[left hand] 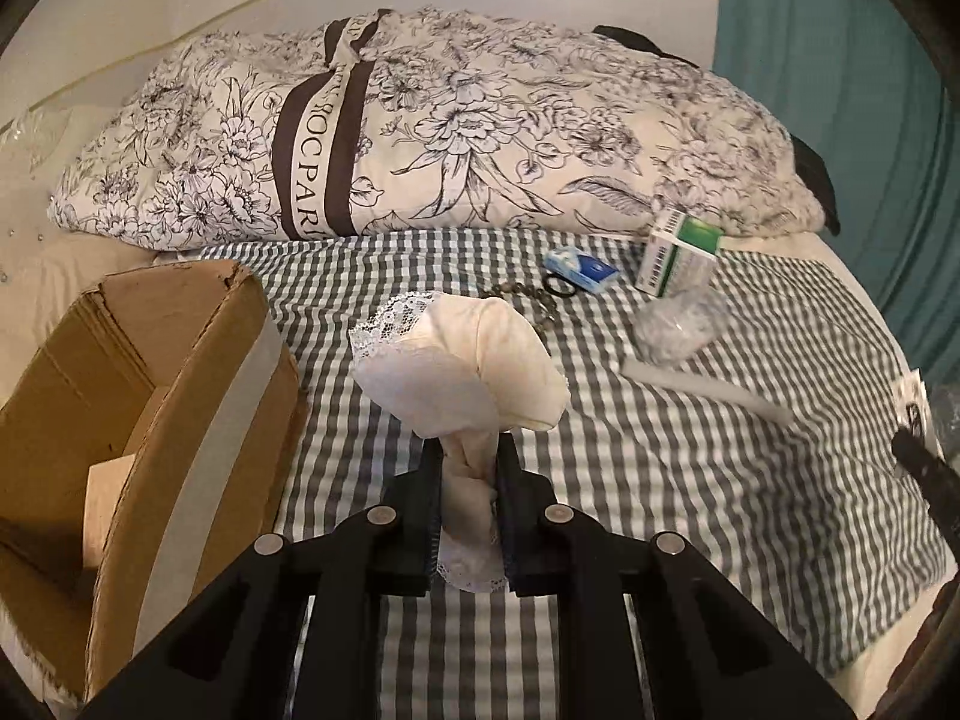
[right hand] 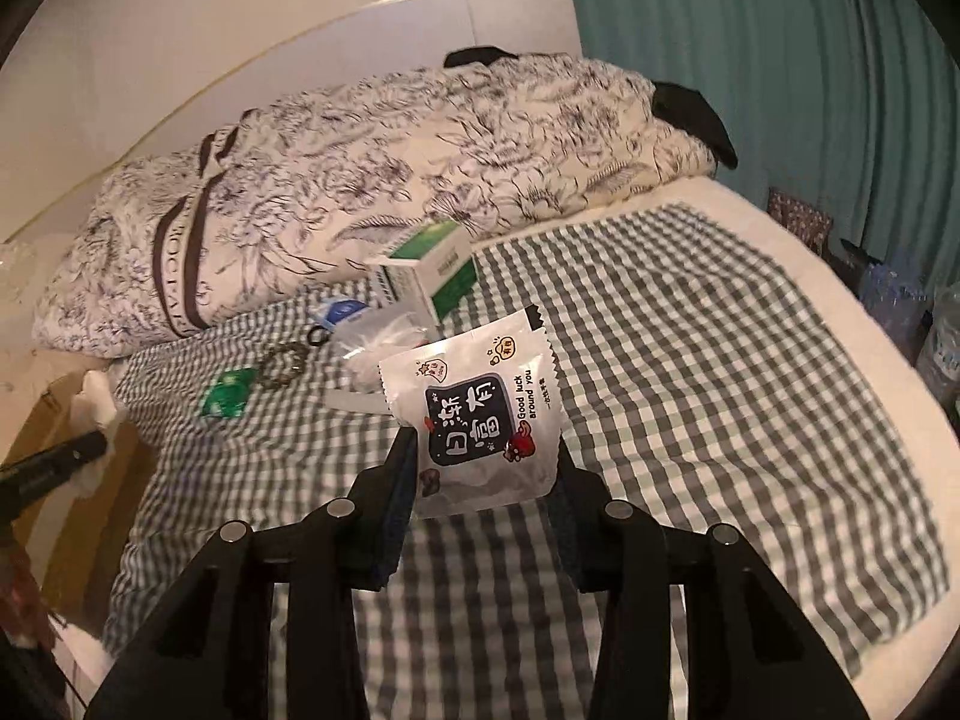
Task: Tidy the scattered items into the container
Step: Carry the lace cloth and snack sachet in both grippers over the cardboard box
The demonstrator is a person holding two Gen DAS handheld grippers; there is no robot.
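Nearest in the left wrist view, the left gripper has its jaws drawn narrow and clamped on a bunched cream cloth with lace trim. The cloth is lifted clear of the checked blanket and fans out above the fingertips. In the right wrist view, the right gripper holds a white snack packet between its pads at a medium opening; the packet stands upright, above the blanket.

Just to the left of the left gripper stands the container, an open cardboard box with grey tape on its wall. Inside, one pale flat item leans against the wall; what it is cannot be told. The rest of the visible interior appears bare, though part of it is hidden by the near wall.

Progress judgement: early. Two items are in hand and neither is in the box yet.

Farther out, these items remain on the blanket:
- a white stick;
- a clear plastic bag;
- a bead bracelet with a black ring just beside it;
- a small green sachet, seen only in the right wrist view;
- a small blue packet;
- a green and white carton, at the edge of the floral duvet.

Each remaining item likely needs its own pick and a carry to the box.
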